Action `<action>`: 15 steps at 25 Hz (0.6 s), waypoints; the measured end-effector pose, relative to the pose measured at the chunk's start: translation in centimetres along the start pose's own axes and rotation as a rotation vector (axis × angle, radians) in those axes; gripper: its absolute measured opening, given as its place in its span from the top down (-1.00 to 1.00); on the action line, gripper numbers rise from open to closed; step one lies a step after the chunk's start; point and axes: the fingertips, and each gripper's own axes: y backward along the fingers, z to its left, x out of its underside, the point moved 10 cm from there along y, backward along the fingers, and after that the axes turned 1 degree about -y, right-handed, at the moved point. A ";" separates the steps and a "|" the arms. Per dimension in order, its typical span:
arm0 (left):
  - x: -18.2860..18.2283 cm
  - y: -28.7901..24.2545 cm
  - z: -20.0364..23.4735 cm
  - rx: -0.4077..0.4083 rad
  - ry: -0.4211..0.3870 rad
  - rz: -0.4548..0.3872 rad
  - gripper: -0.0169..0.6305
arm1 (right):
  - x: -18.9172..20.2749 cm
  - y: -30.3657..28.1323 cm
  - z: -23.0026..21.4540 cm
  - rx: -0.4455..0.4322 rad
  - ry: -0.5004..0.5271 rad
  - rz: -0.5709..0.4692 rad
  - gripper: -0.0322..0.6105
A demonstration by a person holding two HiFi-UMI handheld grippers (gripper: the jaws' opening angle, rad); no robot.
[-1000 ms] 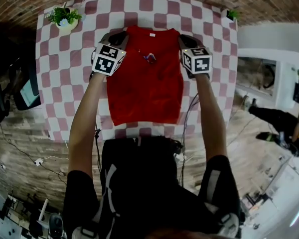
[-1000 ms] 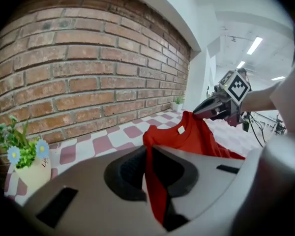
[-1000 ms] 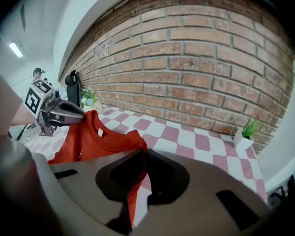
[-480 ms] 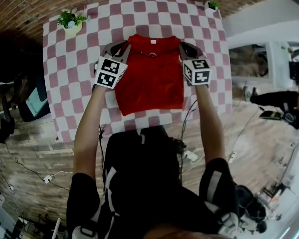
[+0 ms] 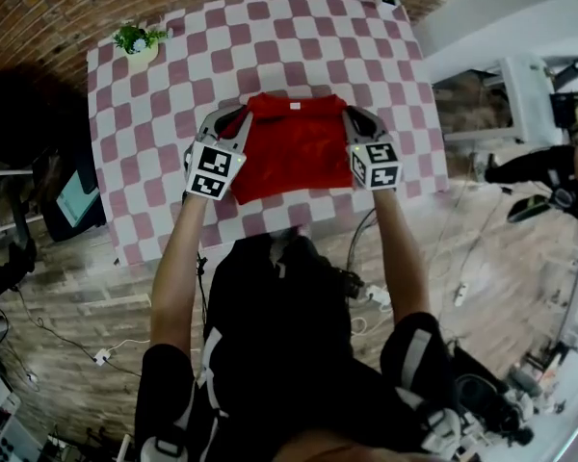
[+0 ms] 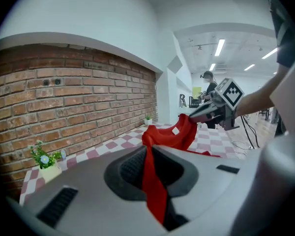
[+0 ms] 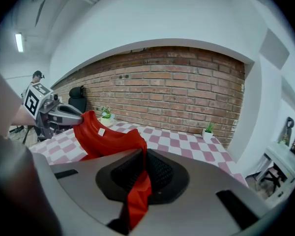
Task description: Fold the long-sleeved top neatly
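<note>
We have the red top (image 5: 294, 147) by its two shoulder corners. The left gripper (image 5: 233, 119) is closed down to a narrow slit on a fold of the red cloth at one side of the collar, and the right gripper (image 5: 353, 115) is closed just as tightly on the other side. Both gripper views show a strip of fabric pinched between the pads and trailing out below them. The collar end is raised off the checkered tabletop (image 5: 173, 75) and sags in a shallow curve between the two grippers, its white label (image 5: 293, 107) near the middle. The lower part lies on the tabletop near the front edge. No sleeve shows loose at either side, so we take them to be folded in already. The cloth looks thin, light and entirely limp. It will drape and bunch wherever it is unsupported, and it will not hold an edge by itself. We judge that the corners are the right place to hold it, well apart and level with each other, so the span between them stays taut enough to lay down as a straight line. It is not fragile, but a thin pinch could slip under a jerk. A slack middle would set down as wrinkles, which matters for a neat fold.
</note>
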 end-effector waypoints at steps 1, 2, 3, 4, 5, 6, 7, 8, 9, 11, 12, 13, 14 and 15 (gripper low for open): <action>0.1 0.5 -0.7 -0.004 -0.007 -0.003 0.85 | 0.5 0.6 0.2 -0.003 -0.001 -0.003 0.82; 0.3 1.0 -1.5 -0.010 -0.011 -0.004 0.85 | 1.0 1.2 0.4 -0.007 -0.002 -0.006 0.82; 0.4 1.4 -2.2 -0.016 -0.014 -0.005 0.85 | 1.5 1.7 0.5 -0.012 0.000 -0.008 0.82; 0.5 1.7 -2.8 -0.022 -0.015 -0.004 0.85 | 2.0 2.2 0.6 -0.016 0.002 -0.012 0.82; 0.6 2.1 -3.5 -0.028 -0.017 -0.003 0.85 | 2.4 2.7 0.6 -0.021 0.004 -0.015 0.82; 0.8 2.4 -4.1 -0.034 -0.020 -0.003 0.85 | 2.8 3.1 0.7 -0.026 0.005 -0.018 0.82; 1.0 2.8 -4.8 -0.042 -0.023 -0.003 0.85 | 3.3 3.6 0.9 -0.031 0.006 -0.018 0.82; 1.2 3.1 -5.5 -0.050 -0.027 -0.005 0.85 | 3.8 4.0 1.1 -0.037 0.009 -0.018 0.82; 1.6 3.5 -6.2 -0.061 -0.032 -0.006 0.85 | 4.3 4.5 1.3 -0.043 0.013 -0.020 0.82; 2.6 3.9 -7.8 -0.085 -0.041 -0.004 0.85 | 5.5 5.2 1.6 -0.055 0.022 -0.027 0.82; 3.1 4.1 -8.7 -0.096 -0.044 0.000 0.85 | 6.1 5.6 1.8 -0.060 0.027 -0.030 0.82; 3.6 4.4 -9.4 -0.105 -0.046 0.009 0.85 | 6.7 5.9 2.0 -0.065 0.029 -0.030 0.82; 4.1 4.7 -10.1 -0.115 -0.044 0.020 0.85 | 7.3 6.2 2.3 -0.072 0.028 -0.027 0.82; 4.6 4.9 -10.6 -0.126 -0.038 0.029 0.85 | 7.9 6.4 2.7 -0.080 0.027 -0.025 0.82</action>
